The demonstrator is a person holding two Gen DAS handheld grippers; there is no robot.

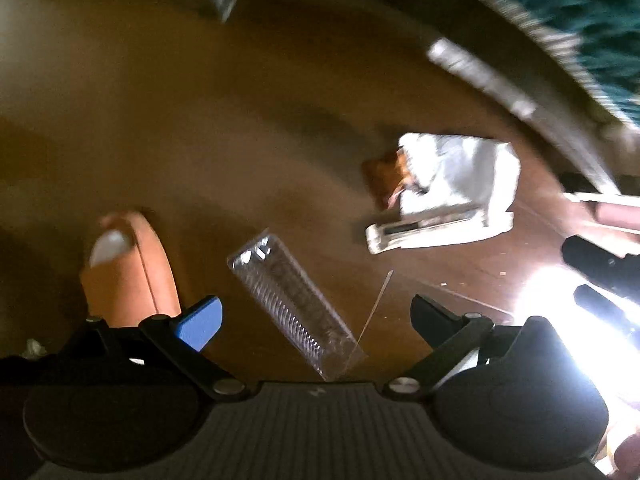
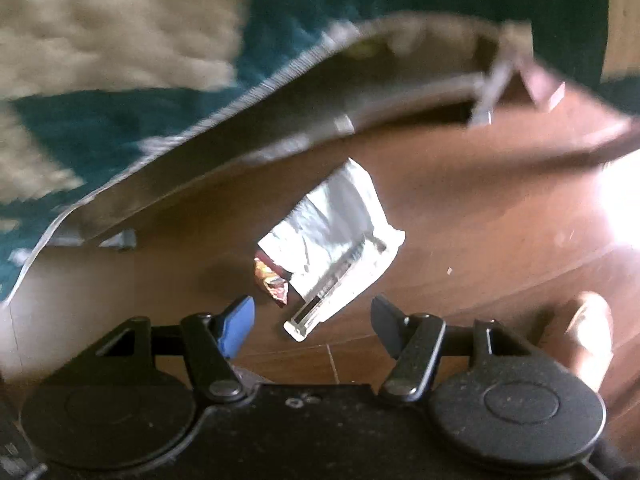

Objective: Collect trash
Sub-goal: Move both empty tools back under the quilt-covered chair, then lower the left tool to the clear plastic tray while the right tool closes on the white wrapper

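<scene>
Left hand-held gripper [image 1: 316,320] wide over clear tray [image 1: 294,304], left view only | right hand-held gripper [image 2: 312,322] wide near white wrapper [image 2: 336,236]

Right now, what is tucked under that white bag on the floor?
A colourful snack wrapper pokes out from beneath the white bag's edge. How far it extends underneath, or whether anything else lies there, is hidden.

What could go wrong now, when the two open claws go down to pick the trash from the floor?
1. The clear plastic tray is stiff and smooth; the left claw, open around it, may let it slip.
2. The white wrapper partly covers a small colourful wrapper; the right claw may take only one.
3. Both views are blurred, so aim may suffer.
</scene>
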